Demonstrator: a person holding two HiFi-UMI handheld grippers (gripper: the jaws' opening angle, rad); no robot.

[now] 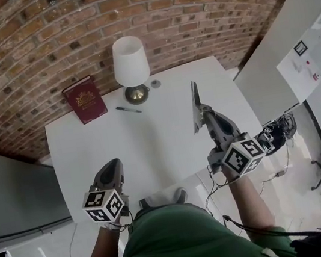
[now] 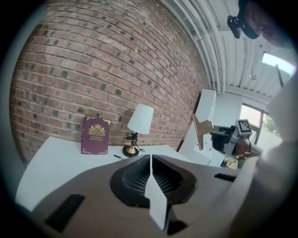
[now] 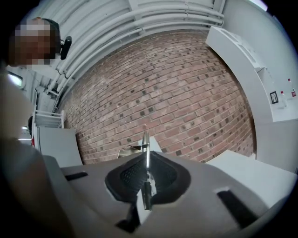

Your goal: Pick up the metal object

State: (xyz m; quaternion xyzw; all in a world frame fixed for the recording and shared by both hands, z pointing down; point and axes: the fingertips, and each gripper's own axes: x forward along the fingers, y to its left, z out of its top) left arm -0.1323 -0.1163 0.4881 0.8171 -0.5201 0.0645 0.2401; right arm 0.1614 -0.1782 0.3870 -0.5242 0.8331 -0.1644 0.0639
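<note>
The right gripper (image 1: pixel 205 113) is clamping down on the metal object (image 1: pixel 196 105) – a thin, flat, dull grey plate with an angular, bracket-like outline. In the right gripper view the plate (image 3: pixel 145 144) is showing edge-on, a shiny sliver sticking straight up out of the ribbed black pads, which are pressing on it from both sides. From the left gripper view it's looking lifted clear of the bench (image 1: pixel 150 139), over the right part of that smooth white top.

The left gripper (image 1: pixel 113 164) is hanging near the bench's near edge with its jaws squeezed together on nothing, just pad against pad.

At the back, up against the rough red brick wall (image 1: pixel 128 8), a lamp (image 1: pixel 130 62) with a white tapered shade and a round brassy base is standing beside a maroon book (image 1: pixel 84 99) with gold embossing – a dark pen (image 1: pixel 128 109) is lying just in front of the lamp.
</note>
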